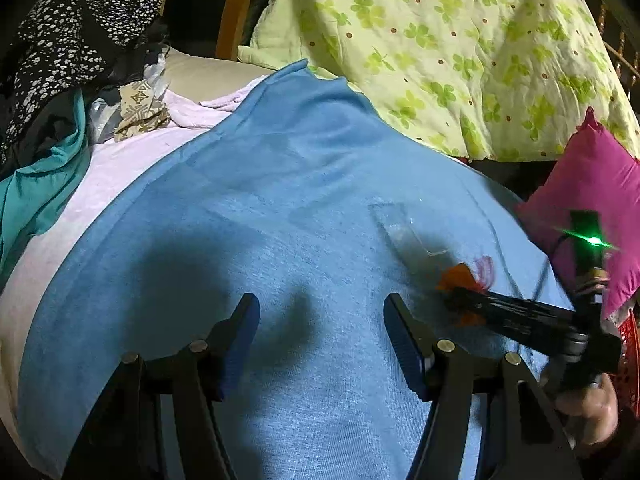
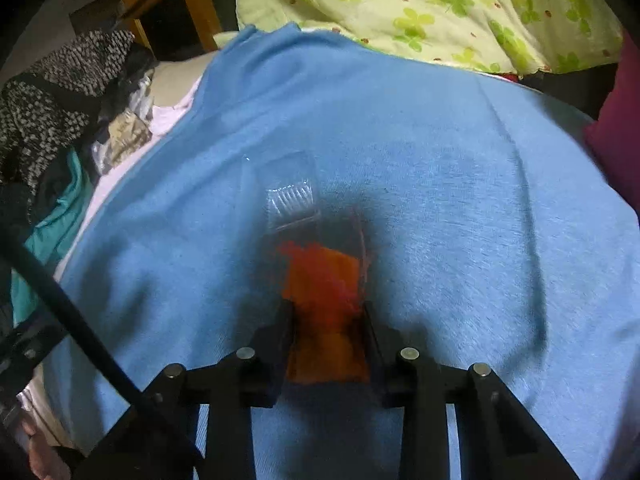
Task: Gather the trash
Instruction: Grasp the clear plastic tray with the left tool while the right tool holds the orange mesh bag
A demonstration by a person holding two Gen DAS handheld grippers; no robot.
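Observation:
My right gripper [image 2: 327, 312] is shut on an orange and clear plastic wrapper [image 2: 320, 276] just above the blue cloth [image 2: 440, 200]. The wrapper's clear end [image 2: 290, 196] sticks out ahead of the fingers. In the left wrist view the right gripper [image 1: 460, 294] comes in from the right with the orange wrapper [image 1: 460, 276] in its tips, the clear part [image 1: 404, 228] lying toward the cloth [image 1: 240, 200]. My left gripper [image 1: 320, 328] is open and empty, low over the blue cloth.
A green clover-print quilt [image 1: 440, 48] lies at the back. A magenta pillow [image 1: 592, 208] and a red basket [image 1: 630, 360] sit at the right. Piled clothes [image 1: 72, 40] and a teal cloth [image 1: 36, 200] are at the left, with a wooden chair [image 1: 236, 4] behind.

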